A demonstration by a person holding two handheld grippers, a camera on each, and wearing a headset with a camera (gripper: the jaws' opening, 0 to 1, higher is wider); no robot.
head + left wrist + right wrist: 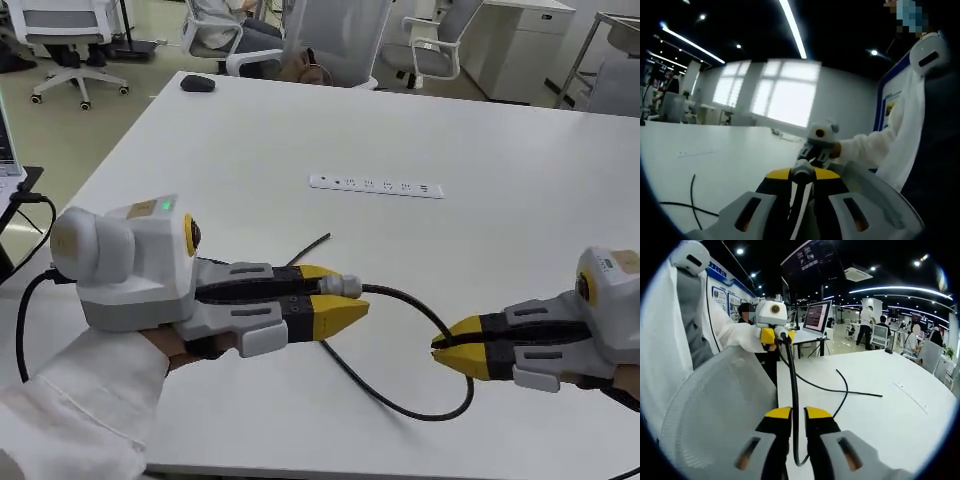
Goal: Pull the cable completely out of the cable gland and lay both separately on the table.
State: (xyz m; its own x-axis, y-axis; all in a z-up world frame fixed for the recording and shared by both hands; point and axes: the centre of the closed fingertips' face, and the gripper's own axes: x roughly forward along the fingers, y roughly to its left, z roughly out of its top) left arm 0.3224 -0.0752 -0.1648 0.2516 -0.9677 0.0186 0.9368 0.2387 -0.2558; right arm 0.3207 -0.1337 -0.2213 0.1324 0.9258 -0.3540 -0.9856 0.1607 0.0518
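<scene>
The left tongs [347, 300] are clenched on the gland [340, 287], a pale grey piece between the yellow tips, held above the bench [500, 230]. The black cable [398, 294] is seated in the gland's front end. From there it runs through the air to the right tongs [440, 347], which are clamped on it. The right gripper view shows the cable lying in the narrow slot between those two jaws. Below the right tongs the cable drops to the bench and curls back in a loop toward the left gripper. A further stretch with a free end lies on the bench beyond that gripper, pointing toward a white power strip [375, 186]. A dark mouse [197, 84] lies near the far edge — well apart from the work.
</scene>
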